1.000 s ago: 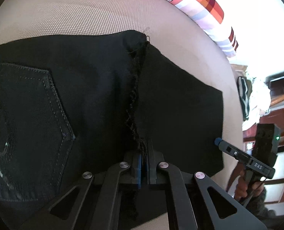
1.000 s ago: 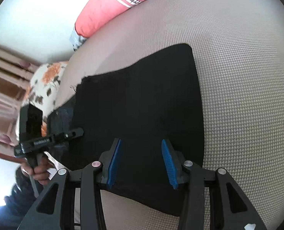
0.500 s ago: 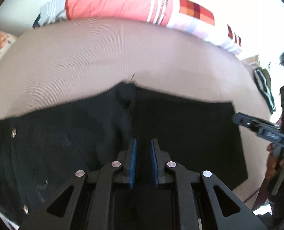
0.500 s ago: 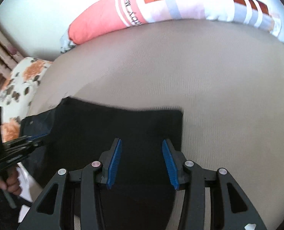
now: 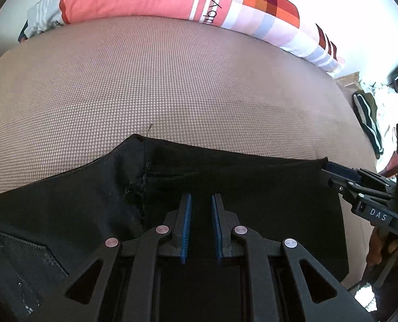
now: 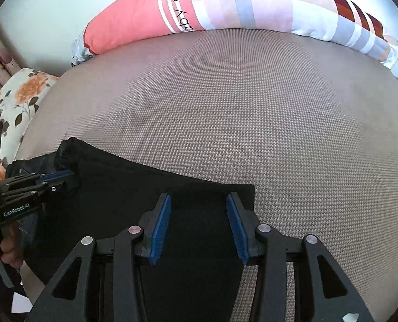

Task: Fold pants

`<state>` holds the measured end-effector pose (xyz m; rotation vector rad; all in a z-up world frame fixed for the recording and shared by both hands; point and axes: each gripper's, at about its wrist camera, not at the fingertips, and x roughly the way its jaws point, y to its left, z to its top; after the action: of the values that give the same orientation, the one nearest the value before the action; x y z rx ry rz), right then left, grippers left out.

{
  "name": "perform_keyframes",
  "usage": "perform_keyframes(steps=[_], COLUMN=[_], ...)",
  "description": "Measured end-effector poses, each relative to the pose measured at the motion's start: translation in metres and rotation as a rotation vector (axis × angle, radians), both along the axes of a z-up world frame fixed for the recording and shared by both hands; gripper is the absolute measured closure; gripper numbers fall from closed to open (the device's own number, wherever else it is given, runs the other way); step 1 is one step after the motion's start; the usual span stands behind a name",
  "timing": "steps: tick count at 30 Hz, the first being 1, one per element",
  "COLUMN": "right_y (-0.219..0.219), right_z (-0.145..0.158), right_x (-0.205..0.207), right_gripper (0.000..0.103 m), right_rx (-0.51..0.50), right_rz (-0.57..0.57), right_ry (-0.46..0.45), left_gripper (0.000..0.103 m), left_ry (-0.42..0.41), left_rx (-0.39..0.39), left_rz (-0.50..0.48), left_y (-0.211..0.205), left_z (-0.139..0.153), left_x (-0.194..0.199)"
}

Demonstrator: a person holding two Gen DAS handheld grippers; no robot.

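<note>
On left wrist view only, pants (image 5: 252, 187) pocket (image 5: 19, 255) shows.

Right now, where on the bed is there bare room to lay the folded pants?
Free: the beige woven bed cover between the black pants and the pink striped pillow, and rightward. Crowded: the near left, under both grippers.

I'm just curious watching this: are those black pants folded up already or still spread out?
Partly folded, it seems: the black pants lie flat on the beige bed cover, one layer doubled over another at the frayed seam. How many folds, I cannot tell.
</note>
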<state>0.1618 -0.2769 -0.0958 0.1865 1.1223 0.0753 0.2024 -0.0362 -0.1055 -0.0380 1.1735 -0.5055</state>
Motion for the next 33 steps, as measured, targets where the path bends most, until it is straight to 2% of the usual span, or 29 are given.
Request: perform_keyframes(steps=[4,15,18,22,24,29,33], right_y=[0.004,0.022,0.026,0.034,0.039,0.046,0.055], right_z=[0.004,0.012,0.013,0.010,0.005,0.000,0.000], right_x=[-0.003,-0.031,-0.042,-0.058,-0.066,-0.076,-0.080], right_gripper=[0.062,0.062,0.062,0.062,0.062,0.061,0.060], right_rx=[-0.031,-0.081,-0.071,-0.056,-0.045,-0.036,-0.023], right_rz=[0.011,0.063,0.075,0.098,0.117,0.131,0.148], right_ry=[-0.011,-0.025,-0.018,0.003,0.016,0.032,0.042], left_gripper=[0.085,0.070,0.067,0.056,0.055,0.054,0.054], left_ry=[0.000,-0.008,-0.011,-0.015,-0.008,0.008,-0.001], left_rx=[0.020,0.051,0.055,0.064,0.068,0.012,-0.033], left_rz=[-0.009,-0.030,-0.030,-0.042,-0.036,0.007,0.066], left_y=[0.003,0.016,0.019,0.018,0.017,0.032,0.058], left_z=[0.002,-0.001,-0.001,0.000,0.001,0.016,0.041], left_x=[-0.014,-0.076,-0.087,-0.099,-0.101,-0.101,-0.097])
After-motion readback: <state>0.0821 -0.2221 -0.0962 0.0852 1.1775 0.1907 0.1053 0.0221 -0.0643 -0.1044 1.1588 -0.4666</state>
